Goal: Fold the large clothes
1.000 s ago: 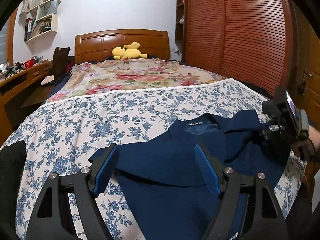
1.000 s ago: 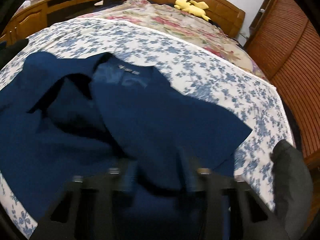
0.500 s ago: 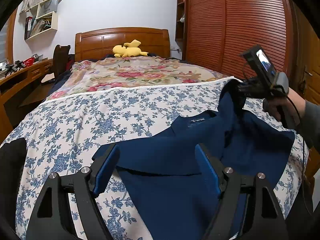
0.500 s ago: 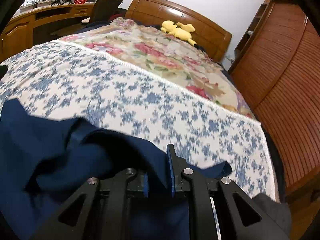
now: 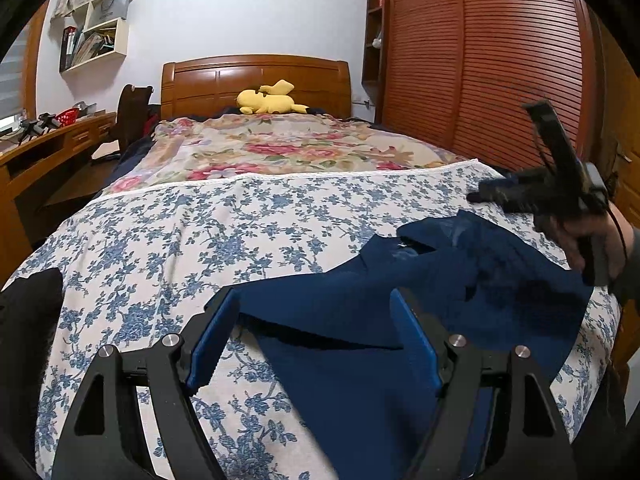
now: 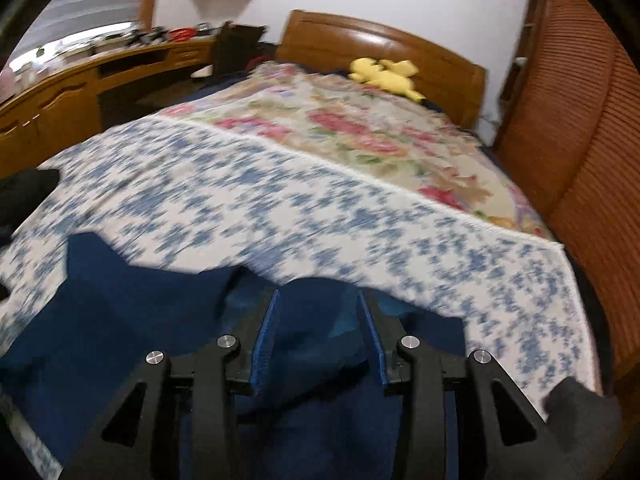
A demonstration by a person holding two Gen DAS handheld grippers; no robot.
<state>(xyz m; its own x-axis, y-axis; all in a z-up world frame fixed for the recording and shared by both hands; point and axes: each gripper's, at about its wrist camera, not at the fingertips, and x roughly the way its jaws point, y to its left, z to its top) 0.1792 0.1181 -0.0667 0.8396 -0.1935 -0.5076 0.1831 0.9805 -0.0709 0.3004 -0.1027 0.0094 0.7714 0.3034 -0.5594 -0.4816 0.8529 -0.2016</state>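
Observation:
A large navy blue garment point(image 5: 360, 344) lies rumpled on the near part of the bed, its collar toward the headboard. It also shows in the right wrist view point(image 6: 120, 328). My left gripper point(image 5: 316, 344) is open and empty, low over the garment's near left edge. My right gripper point(image 6: 318, 328) is open over the garment's far edge, with cloth lying loose between the blue pads; that view is blurred. In the left wrist view the right gripper point(image 5: 476, 196) hangs above the garment's right side, held by a hand.
The bed has a blue-flowered sheet point(image 5: 180, 240) and a red-flowered cover point(image 5: 280, 148) farther back. A yellow plush toy point(image 5: 268, 100) lies by the wooden headboard point(image 5: 256, 76). A wooden desk point(image 5: 48, 152) stands left, a slatted wardrobe point(image 5: 500, 60) right. Dark cloth point(image 5: 28, 312) lies at the sheet's near left.
My right gripper was shut on the garment's right part and lifted it; it has now opened and the cloth has dropped onto the garment. The left gripper has stayed open and nearly still.

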